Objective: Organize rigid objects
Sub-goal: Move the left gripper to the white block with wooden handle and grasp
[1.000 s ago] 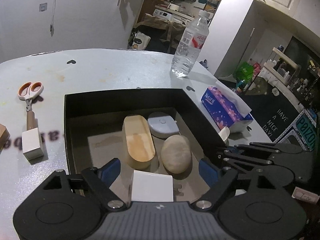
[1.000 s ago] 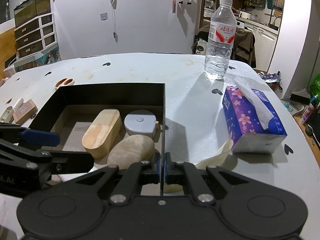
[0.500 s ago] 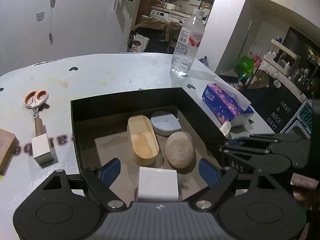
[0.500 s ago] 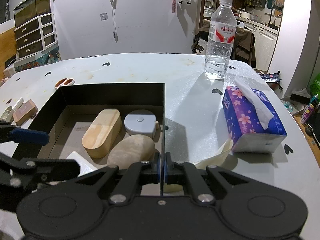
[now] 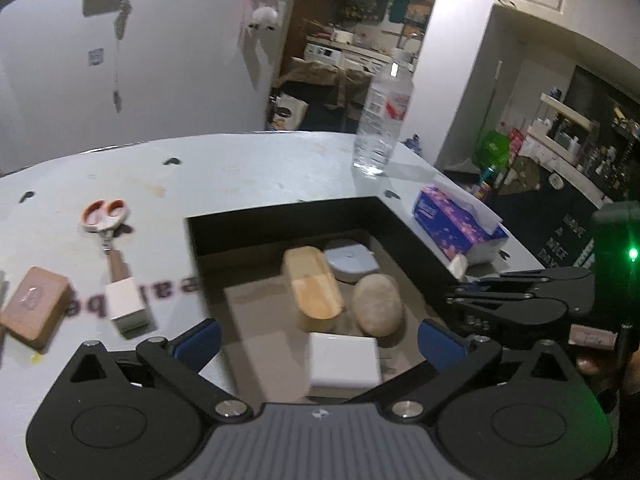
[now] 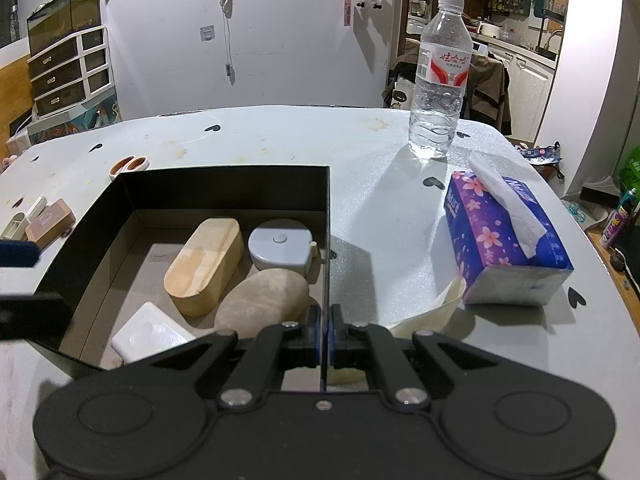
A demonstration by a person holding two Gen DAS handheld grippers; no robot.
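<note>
On the pale table (image 5: 248, 176), at the far left, a brown block (image 5: 34, 312) is seen, then orange-handled scissors (image 5: 105, 216) and a small white box (image 5: 127, 307) just beside the black box (image 5: 280, 216). Inside the black box, a white square block (image 5: 344, 360) lies nearest the camera, with a wooden oval case (image 5: 314, 292), a grey round case (image 5: 352, 262) and a smooth stone (image 5: 377, 304) behind it. The left gripper (image 5: 318, 340) is held over the white block, its jaws having just been spread wide (nothing is pinched). The right gripper (image 6: 324, 338) is pressed shut on the black box's right wall. Further right, a tissue pack (image 6: 504, 236) and a water bottle (image 6: 438, 80) are seen.
</note>
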